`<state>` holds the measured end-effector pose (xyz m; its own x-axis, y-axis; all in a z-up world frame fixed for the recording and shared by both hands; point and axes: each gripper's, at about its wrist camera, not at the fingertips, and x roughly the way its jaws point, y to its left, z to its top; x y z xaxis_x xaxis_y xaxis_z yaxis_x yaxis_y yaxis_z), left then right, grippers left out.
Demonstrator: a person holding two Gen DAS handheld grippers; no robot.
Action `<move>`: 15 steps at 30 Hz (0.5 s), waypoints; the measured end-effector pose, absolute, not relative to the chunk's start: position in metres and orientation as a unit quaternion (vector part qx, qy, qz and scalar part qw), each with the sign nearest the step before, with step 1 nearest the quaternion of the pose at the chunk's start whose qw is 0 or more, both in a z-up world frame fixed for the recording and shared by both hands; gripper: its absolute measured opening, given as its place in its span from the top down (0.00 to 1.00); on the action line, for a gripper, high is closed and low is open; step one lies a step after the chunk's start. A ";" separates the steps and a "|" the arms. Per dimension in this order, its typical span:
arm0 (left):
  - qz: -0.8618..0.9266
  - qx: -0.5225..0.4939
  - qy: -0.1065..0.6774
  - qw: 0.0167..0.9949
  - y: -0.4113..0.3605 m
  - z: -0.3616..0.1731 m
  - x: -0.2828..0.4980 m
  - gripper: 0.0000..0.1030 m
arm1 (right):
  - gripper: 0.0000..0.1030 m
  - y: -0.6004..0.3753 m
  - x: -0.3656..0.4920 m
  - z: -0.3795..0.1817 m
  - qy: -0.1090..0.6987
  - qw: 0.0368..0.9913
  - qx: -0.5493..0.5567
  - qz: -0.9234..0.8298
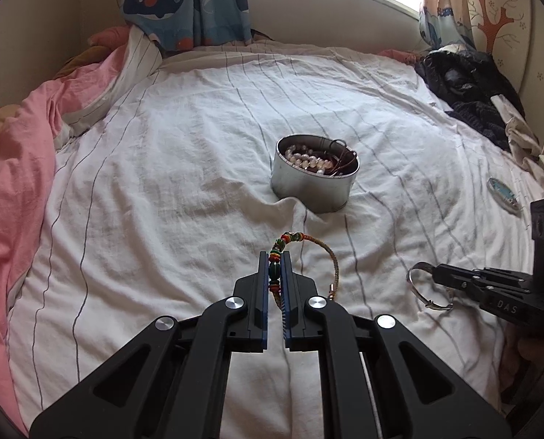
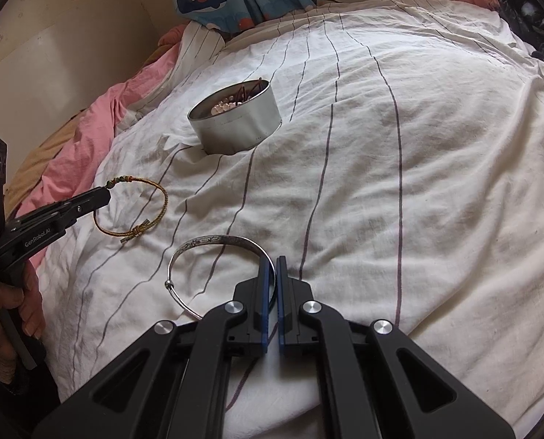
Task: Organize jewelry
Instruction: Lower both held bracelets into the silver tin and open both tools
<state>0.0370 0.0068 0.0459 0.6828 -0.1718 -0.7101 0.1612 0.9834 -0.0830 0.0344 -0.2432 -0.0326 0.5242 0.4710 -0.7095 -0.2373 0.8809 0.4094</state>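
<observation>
Setting: a bed (image 1: pixel 198 139) under a white striped sheet, by a window.
Tin: a round metal tin (image 1: pixel 314 179) stands mid-bed, already holding pearl beads and dark cords.
Left gripper (image 1: pixel 274 267): clamped shut on the beaded end of a woven cord bracelet (image 2: pixel 140 205); its loop trails on the sheet.
Right gripper (image 2: pixel 274 274): pinched shut on a silver bangle (image 2: pixel 213 245), which lies on the sheet beside the cord bracelet.
Step in hand: probably both pieces gripped, not yet lifted.
Next move: likely lift each piece, carry it over the tin, then let go inside the rim.
</observation>
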 end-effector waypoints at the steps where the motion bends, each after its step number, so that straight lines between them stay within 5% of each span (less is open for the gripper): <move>1: -0.094 -0.008 0.382 0.919 0.006 0.051 0.038 0.95 | 0.96 -0.246 0.037 -0.031 0.440 0.862 0.144 0.207; 15: -0.190 -0.049 0.316 0.928 -0.036 0.114 0.104 0.95 | 0.96 -0.267 0.081 0.007 0.389 0.875 0.187 0.219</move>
<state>0.1036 -0.0361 0.1140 0.7277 -0.3842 -0.5682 0.3218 0.9228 -0.2117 0.0808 -0.2672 0.0075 0.6018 0.5279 -0.5993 -0.2371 0.8347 0.4971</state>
